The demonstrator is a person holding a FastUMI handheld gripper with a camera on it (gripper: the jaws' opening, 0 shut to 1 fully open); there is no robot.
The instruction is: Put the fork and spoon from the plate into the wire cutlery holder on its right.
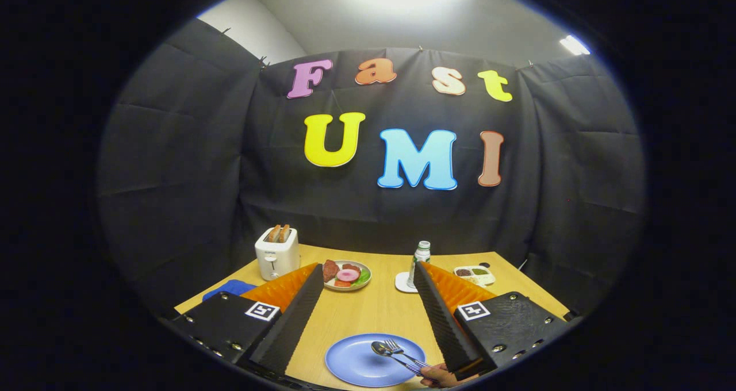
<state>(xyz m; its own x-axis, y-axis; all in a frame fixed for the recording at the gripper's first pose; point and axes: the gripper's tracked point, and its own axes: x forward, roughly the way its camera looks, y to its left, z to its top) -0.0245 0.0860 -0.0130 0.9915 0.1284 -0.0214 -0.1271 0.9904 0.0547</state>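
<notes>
A blue plate (356, 361) lies on the wooden table between my two fingers, close below them. A spoon (384, 350) and a fork (398, 348) rest on the plate's right side, with their handles running off toward the right finger. A hand (441, 375) holds the handle ends beside that finger. My gripper (368, 276) stands open, wide apart and above the table, with nothing between its fingers (290, 322). I cannot see a wire cutlery holder.
At the far side of the table stand a white toaster (277, 254) with bread, a plate of food (347, 275), a bottle (420, 261) on a white coaster and a small sauce tray (475, 273). A blue cloth (230, 288) lies behind the left finger.
</notes>
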